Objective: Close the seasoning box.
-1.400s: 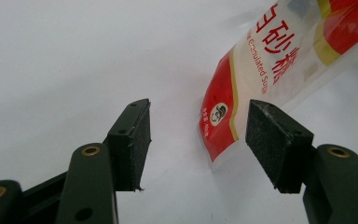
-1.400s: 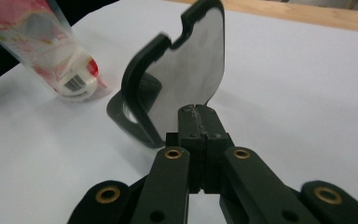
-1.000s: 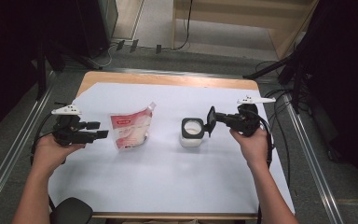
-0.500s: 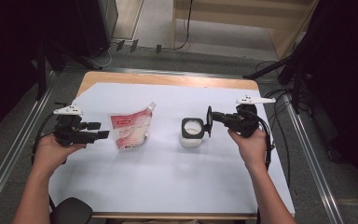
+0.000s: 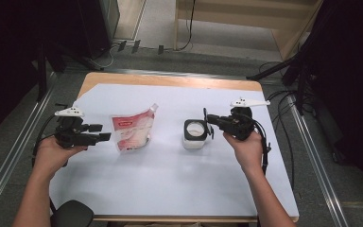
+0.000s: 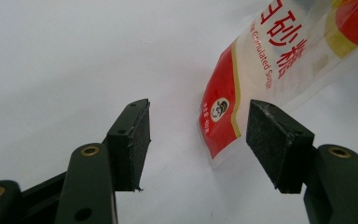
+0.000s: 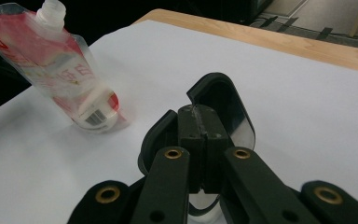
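A red and white sugar pouch (image 5: 132, 131) with a spout lies flat on the white sheet (image 5: 170, 184), left of centre. My left gripper (image 5: 103, 132) hovers just left of it, open. In the left gripper view the pouch's bottom corner (image 6: 223, 126) lies ahead of the empty gap between the pads (image 6: 198, 140). A small white container (image 5: 194, 137) stands right of centre with its black flip lid (image 5: 207, 120) raised. My right gripper (image 5: 212, 123) is shut on that lid's rim. In the right gripper view the closed jaws (image 7: 203, 123) pinch the lid (image 7: 228, 100), with the pouch (image 7: 70, 74) farther off.
The white sheet covers a wooden table whose far edge (image 5: 170, 81) shows. A black rounded object (image 5: 71, 215) sits at the front left edge. Cables (image 5: 283, 142) trail off the right side. Metal rails (image 5: 14, 151) run along the floor on both sides.
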Demonstrator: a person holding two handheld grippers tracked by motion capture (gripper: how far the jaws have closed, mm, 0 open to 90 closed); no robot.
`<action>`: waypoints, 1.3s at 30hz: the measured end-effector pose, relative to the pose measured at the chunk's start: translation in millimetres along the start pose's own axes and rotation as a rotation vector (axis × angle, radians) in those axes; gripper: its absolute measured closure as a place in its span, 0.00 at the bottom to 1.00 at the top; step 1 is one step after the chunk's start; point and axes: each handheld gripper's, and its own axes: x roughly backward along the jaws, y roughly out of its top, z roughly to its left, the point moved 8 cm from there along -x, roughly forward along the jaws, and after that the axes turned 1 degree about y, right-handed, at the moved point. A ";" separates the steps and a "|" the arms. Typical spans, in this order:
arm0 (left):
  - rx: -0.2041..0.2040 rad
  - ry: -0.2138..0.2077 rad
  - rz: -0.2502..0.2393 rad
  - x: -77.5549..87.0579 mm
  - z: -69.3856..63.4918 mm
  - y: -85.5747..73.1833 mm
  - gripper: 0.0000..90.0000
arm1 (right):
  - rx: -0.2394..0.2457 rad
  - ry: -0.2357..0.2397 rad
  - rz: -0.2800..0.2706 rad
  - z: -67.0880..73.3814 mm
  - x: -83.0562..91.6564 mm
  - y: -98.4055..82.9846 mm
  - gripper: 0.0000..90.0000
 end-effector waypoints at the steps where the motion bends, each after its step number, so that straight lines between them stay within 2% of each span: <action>1: 0.007 0.002 -0.006 -0.2 0.1 0.2 0.46 | -0.003 0.001 0.002 0.8 -1.2 -0.4 1.00; 10: 0.011 -0.003 0.007 -3.2 -1.4 -1.1 0.45 | 0.014 0.017 0.026 8.7 -13.1 -6.5 1.00; 20: 0.002 -0.005 0.012 -3.8 -1.3 -1.9 0.45 | 0.046 0.039 0.078 20.1 -28.3 -16.5 0.98; 32: 0.004 0.002 0.017 -6.0 -2.8 -2.8 0.44 | 0.065 0.063 0.109 23.7 -34.6 -23.5 0.81; 39: 0.006 0.009 0.015 -6.3 -2.4 -2.8 0.44 | 0.078 0.049 0.094 16.5 -30.4 -24.2 0.67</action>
